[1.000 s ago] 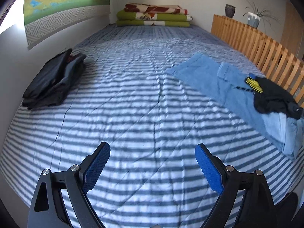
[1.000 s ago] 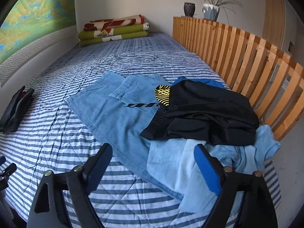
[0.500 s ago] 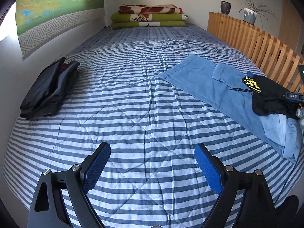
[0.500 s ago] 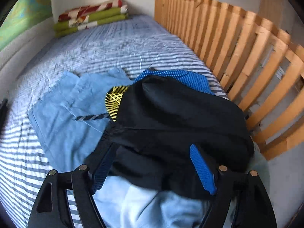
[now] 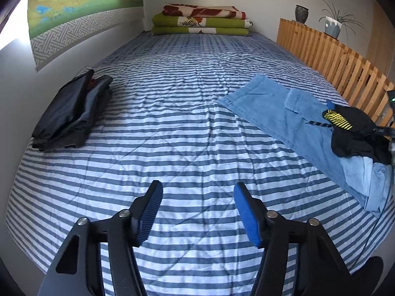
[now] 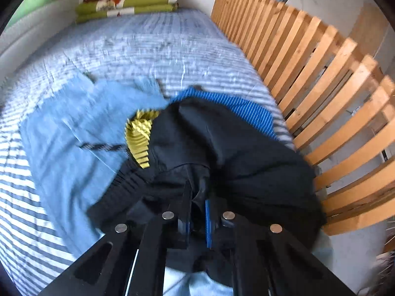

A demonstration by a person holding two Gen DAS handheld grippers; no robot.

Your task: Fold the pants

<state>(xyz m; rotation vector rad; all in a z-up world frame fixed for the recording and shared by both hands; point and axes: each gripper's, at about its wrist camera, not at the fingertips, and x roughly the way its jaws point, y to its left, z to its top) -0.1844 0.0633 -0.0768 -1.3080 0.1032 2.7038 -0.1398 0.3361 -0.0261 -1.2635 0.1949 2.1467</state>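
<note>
Black pants [image 6: 222, 143] with a yellow patch and blue striped lining lie crumpled on top of light blue jeans [image 6: 74, 135] beside the wooden rail. My right gripper [image 6: 197, 197] is closing its jaws on a bunched fold of the black pants, and its pads pinch the cloth. From the left wrist view the black pants [image 5: 355, 130] and the jeans [image 5: 271, 103] sit at the far right of the bed. My left gripper [image 5: 197, 187] hovers over the bare striped cover [image 5: 172, 135]; its jaws are closing with nothing between them.
A folded pile of dark clothes [image 5: 71, 108] rests at the bed's left side near the wall. Folded green and red blankets [image 5: 200, 21] are stacked at the head. A slatted wooden rail [image 6: 321, 74] runs along the right edge, with pots on top.
My right gripper moved right over the black pants and closed on their cloth. My left gripper's jaws narrowed while it stayed over the striped cover.
</note>
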